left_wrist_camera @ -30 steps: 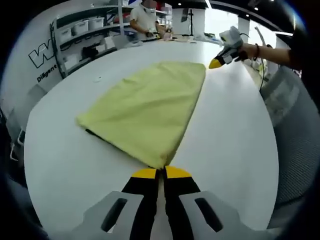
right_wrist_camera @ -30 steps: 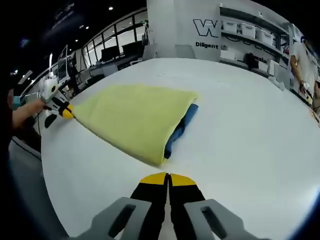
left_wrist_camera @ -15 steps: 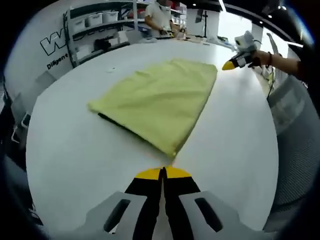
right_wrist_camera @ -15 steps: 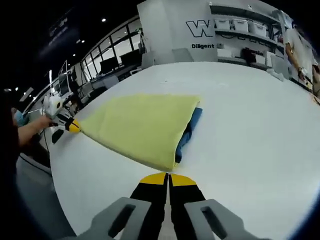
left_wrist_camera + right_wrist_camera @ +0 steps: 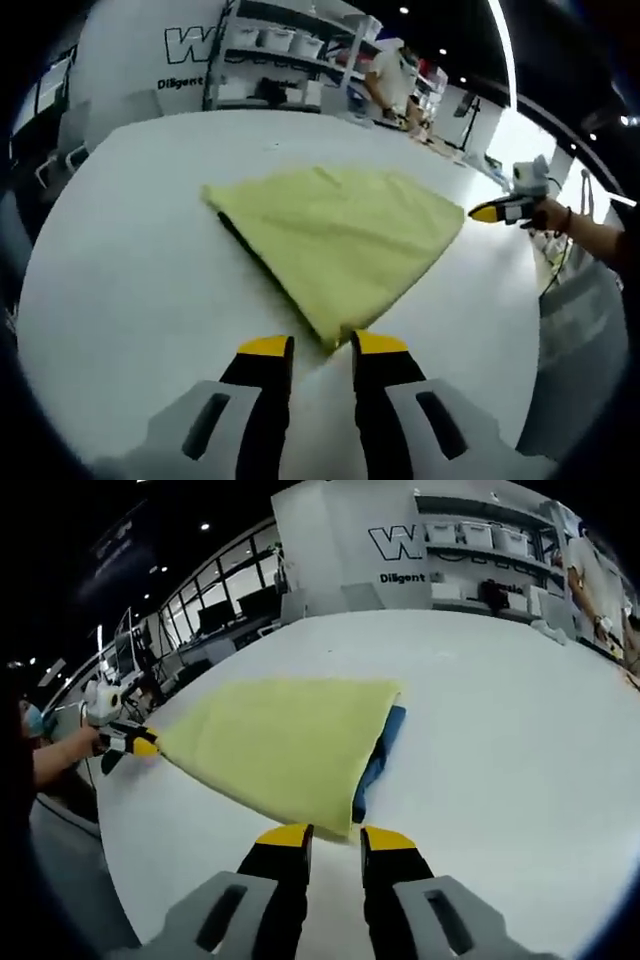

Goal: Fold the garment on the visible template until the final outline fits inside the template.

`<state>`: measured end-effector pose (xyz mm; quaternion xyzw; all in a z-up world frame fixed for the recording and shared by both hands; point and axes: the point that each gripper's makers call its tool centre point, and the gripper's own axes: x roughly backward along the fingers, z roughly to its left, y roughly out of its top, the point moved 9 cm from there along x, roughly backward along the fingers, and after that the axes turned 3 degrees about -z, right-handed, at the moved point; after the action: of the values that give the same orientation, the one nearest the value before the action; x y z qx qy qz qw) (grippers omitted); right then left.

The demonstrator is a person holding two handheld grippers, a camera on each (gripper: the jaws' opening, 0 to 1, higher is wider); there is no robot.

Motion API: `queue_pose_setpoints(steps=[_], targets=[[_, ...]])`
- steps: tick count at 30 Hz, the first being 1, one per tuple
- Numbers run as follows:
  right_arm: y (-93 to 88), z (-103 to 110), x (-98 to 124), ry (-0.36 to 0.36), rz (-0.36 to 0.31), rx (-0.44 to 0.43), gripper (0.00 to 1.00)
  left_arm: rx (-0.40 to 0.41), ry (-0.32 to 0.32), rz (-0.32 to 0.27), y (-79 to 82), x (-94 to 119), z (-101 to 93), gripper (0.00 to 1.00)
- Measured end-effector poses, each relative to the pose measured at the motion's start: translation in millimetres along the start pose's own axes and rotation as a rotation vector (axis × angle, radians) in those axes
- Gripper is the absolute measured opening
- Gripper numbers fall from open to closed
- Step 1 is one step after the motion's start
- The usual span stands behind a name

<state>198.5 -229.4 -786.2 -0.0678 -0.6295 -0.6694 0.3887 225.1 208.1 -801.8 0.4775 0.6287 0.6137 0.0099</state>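
Note:
A yellow garment (image 5: 335,232) lies folded flat on the white table (image 5: 130,270). A thin dark edge of the blue template (image 5: 243,243) peeks out from under its left side. My left gripper (image 5: 322,346) is open, its jaws on either side of the garment's near corner. At the garment's far right corner a hand holds my right gripper (image 5: 497,211). In the right gripper view the garment (image 5: 280,742) covers most of the blue template (image 5: 381,748). My right gripper (image 5: 336,836) is open at the near corner, and the left gripper (image 5: 135,744) sits at the far left corner.
The round table's edge (image 5: 110,840) curves close on the left of the right gripper view. Shelves with white bins (image 5: 275,45) and a standing person (image 5: 392,80) are beyond the table. A bare stretch of table (image 5: 500,740) lies to the right of the garment.
Both grippers have gone from shut to open. Each has come closer to its corner of the garment, which now reaches between the jaws. The garment lies as before.

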Motion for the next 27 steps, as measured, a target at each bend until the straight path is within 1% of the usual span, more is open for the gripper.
queue_pose_setpoints(steps=[1, 2, 4, 9, 10, 12, 13, 17, 18, 20, 21, 24, 25, 27], targets=[[-0.1, 1.2, -2.7, 0.007, 0.001, 0.004, 0.13, 0.005, -0.005, -0.007, 1.4, -1.9, -0.2, 0.20], [-1.8, -3.1, -5.4, 0.009, 0.002, 0.008, 0.13, 0.001, -0.002, -0.004, 1.3, -3.6, -0.9, 0.19], [-2.3, -1.5, -7.9, 0.011, 0.005, 0.021, 0.12, -0.044, 0.009, 0.007, 2.3, -5.4, -3.4, 0.19], [-1.8, -1.7, -15.5, 0.013, 0.016, 0.033, 0.06, -0.099, 0.001, 0.016, 4.3, -8.6, -10.2, 0.17], [-1.5, -3.9, -15.5, 0.010, 0.016, 0.035, 0.04, -0.135, 0.001, 0.023, 4.2, -9.2, -11.3, 0.16], [0.3, -4.3, -15.2, 0.015, 0.000, 0.026, 0.00, -0.178, 0.024, 0.037, 4.0, -9.5, -10.5, 0.13], [0.9, -4.3, -15.0, 0.015, -0.003, 0.024, 0.00, -0.197, 0.019, 0.046, 4.3, -9.4, -10.8, 0.12], [3.6, -1.1, -14.9, 0.016, -0.009, 0.030, 0.00, -0.296, 0.030, 0.092, 4.9, -6.5, -9.1, 0.02], [4.6, -0.4, -14.4, 0.016, -0.014, 0.030, 0.00, -0.326, 0.024, 0.106, 4.8, -5.7, -9.4, 0.01], [6.4, 0.1, -12.4, 0.018, -0.023, 0.027, 0.00, -0.378, 0.041, 0.133, 5.6, -4.4, -9.0, 0.00], [6.8, 0.1, -11.9, 0.018, -0.024, 0.027, 0.00, -0.398, 0.034, 0.141, 6.5, -4.6, -9.0, 0.00], [8.9, -2.4, -9.3, 0.016, -0.041, 0.023, 0.00, -0.526, 0.037, 0.179, 9.2, -5.1, -10.2, 0.00], [9.0, -2.6, -8.7, 0.015, -0.044, 0.025, 0.00, -0.543, 0.044, 0.185, 10.2, -5.0, -9.6, 0.00], [9.7, -2.2, -8.1, 0.015, -0.045, 0.023, 0.00, -0.612, 0.040, 0.203, 12.5, -4.9, -7.9, 0.00]])
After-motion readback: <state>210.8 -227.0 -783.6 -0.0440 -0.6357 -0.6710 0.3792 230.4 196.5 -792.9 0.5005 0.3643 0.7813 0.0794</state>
